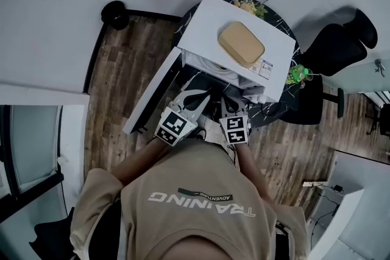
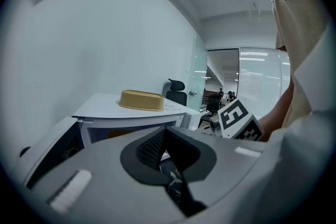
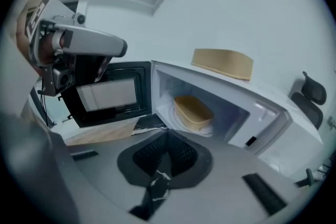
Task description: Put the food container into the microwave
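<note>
In the head view, the microwave [image 1: 207, 27] stands on a dark marbled surface [image 1: 275, 111]. Its door [image 1: 152, 91] hangs wide open to the left, and a tan lid-like piece [image 1: 241, 43] lies on top. The left tool [image 1: 195, 105] and right tool [image 1: 230, 108] hover just before the opening, whose inside is hidden here. The left gripper view shows its jaws together on nothing. Only the right gripper view looks inside: the food container [image 3: 193, 112] sits on the turntable [image 3: 210, 128], and that tool's jaws are likewise closed and empty. Placement looks done; the next move probably calls for pushing the door shut.
</note>
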Demonstrator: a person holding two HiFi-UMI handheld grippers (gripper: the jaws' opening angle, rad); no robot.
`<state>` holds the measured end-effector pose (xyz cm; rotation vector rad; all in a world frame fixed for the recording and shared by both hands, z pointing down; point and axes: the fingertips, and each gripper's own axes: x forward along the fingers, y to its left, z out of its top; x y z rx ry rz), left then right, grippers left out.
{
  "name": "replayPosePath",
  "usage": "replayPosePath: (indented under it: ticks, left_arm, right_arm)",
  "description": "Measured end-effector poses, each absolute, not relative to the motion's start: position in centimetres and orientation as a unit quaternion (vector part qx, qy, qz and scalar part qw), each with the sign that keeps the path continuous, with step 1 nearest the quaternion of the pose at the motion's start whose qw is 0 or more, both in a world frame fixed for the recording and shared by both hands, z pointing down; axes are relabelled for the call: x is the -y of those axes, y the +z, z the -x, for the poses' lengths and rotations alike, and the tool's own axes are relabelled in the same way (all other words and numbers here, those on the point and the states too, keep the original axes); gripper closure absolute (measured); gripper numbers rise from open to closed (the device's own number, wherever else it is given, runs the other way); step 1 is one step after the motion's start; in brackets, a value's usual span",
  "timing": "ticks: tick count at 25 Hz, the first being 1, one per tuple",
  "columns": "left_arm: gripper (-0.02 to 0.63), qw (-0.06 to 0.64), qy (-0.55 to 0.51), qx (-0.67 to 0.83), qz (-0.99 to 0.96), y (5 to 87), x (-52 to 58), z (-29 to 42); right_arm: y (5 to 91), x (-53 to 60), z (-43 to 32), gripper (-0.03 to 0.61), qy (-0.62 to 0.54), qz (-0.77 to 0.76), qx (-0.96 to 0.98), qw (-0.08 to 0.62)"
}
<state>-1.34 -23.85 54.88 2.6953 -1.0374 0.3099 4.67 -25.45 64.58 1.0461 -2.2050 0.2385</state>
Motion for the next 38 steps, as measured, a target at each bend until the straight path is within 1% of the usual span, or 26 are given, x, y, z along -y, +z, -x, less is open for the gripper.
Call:
replayPosePath:
  ticks: [4, 8, 13, 17, 25, 31, 36, 38]
  left_arm:
    - [0.611, 0.129, 0.106, 0.379, -0.910, 54.5, 22.6, 0.2]
    - [0.611, 0.135, 0.114, 0.401, -0.899, 54.5, 21.0, 0.1]
    - [0.611, 0.136, 0.132, 0.428, -0.884, 54.8, 19.8, 0.4]
    - [0.611, 0.140, 0.137, 0.444, -0.875, 54.6, 18.4, 0.4]
    - [0.611, 0.092, 0.124, 0.438, -0.886, 52.3, 18.2, -0.3]
    - [0.611, 0.037, 0.091, 0.423, -0.901, 48.3, 19.3, -0.5]
    - [0.611, -0.008, 0.046, 0.439, -0.897, 44.1, 19.7, 1.4]
    - [0.611, -0.015, 0.033, 0.440, -0.897, 42.9, 20.1, 2.0]
  right_arm:
    - [63.6, 24.1, -7.5, 0.568, 0.067, -0.391, 0.856, 0.332]
    - [62.6, 22.6, -9.6, 0.568, 0.069, -0.394, 0.861, 0.314]
    - [60.6, 21.5, -9.5, 0.568, 0.081, -0.384, 0.882, 0.260]
    - [59.7, 20.3, -8.9, 0.568, 0.070, -0.363, 0.896, 0.246]
    - [56.4, 20.0, -8.6, 0.568, 0.106, -0.387, 0.895, 0.197]
    - [52.9, 20.0, -8.3, 0.568, 0.043, -0.414, 0.883, 0.216]
    - [48.8, 19.7, -7.4, 0.568, 0.026, -0.444, 0.878, 0.177]
    - [47.8, 19.8, -7.0, 0.568, 0.027, -0.450, 0.878, 0.158]
